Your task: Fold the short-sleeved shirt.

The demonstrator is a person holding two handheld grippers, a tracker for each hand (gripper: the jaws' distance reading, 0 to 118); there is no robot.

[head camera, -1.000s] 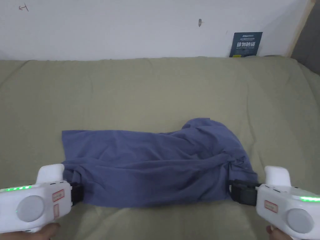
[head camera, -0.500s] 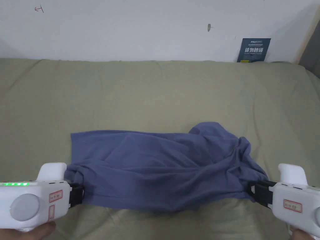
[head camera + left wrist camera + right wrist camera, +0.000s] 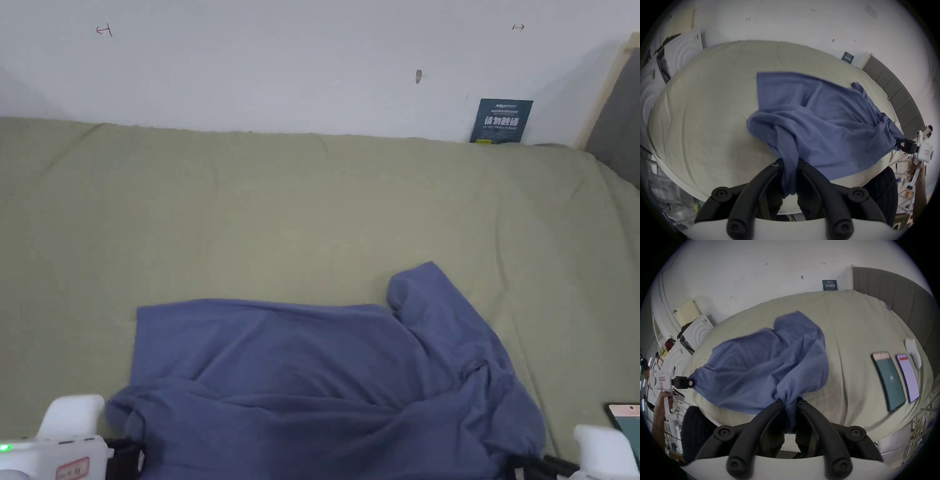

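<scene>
Left gripper (image 3: 789,164) is clamped on a bunched corner of the blue shirt (image 3: 325,381), cloth squeezed between both jaws and hanging down past them in its own view. Right gripper (image 3: 790,402) grips the opposite bunched corner the same way, both jaws pressing the fabric. Writing first: a dark card (image 3: 501,120) leans against the wall (image 3: 281,56) at the far edge of the bed (image 3: 250,206), white characters on it too small to make out; small red-bordered labels sit on the gripper bodies, unreadable. Now the shirt: it lies rumpled on the olive bed cover near the person's side, its long axis running left to right between the two grippers, near edge lifted at both held corners, far edge resting flat on the cover. One rounded flap (image 3: 425,294) pokes toward the wall at the right of centre. Two phones (image 3: 888,381) lie side by side on the cover well to the right of the shirt, screens lit, with a white object (image 3: 913,353) just beyond them.
</scene>
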